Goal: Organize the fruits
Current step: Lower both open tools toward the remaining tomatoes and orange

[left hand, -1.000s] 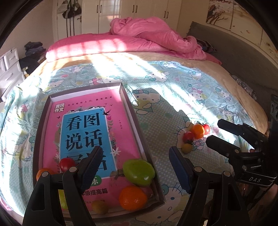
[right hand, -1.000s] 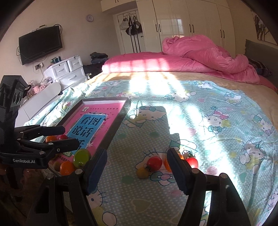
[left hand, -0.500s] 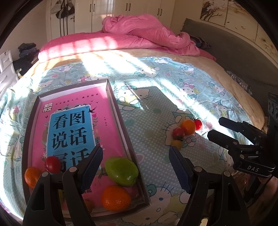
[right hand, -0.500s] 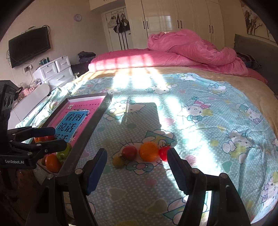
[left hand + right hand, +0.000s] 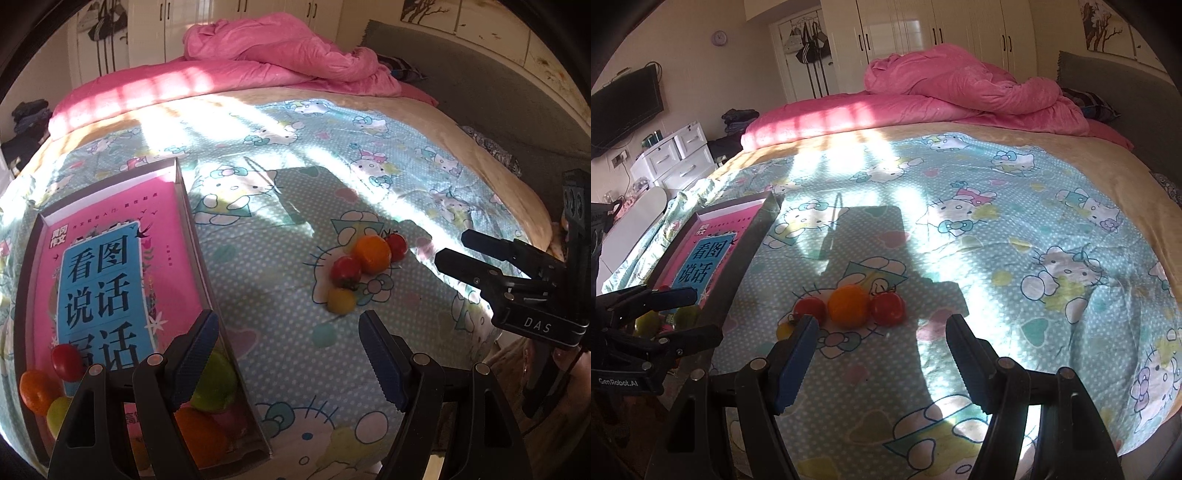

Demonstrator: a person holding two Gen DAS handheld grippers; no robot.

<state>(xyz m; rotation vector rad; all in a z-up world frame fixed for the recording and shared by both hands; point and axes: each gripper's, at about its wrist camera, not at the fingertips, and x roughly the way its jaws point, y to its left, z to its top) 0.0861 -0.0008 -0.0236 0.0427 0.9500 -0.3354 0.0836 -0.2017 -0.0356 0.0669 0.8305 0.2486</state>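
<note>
Glossy book cover (image 5: 99, 280), cotton sheet (image 5: 280, 206)

2 claws (image 5: 288, 354) (image 5: 882, 354), 1 tray (image 5: 192, 236), 2 loose red tomatoes (image 5: 345, 270) (image 5: 396, 245), 1 orange (image 5: 372, 254)

The pink book cover with a blue panel (image 5: 99, 280) lying in the shallow box reads "看图说话" and "黄冈作文", the black right gripper (image 5: 450, 247) bears "DAS", and the black left gripper (image 5: 698, 314) bears "GenRobot.AI".

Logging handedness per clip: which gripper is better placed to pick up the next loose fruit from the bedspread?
Probably the right gripper: open, its fingers frame the orange and tomatoes just ahead. The left gripper, also open, sits partly over the tray.
</note>
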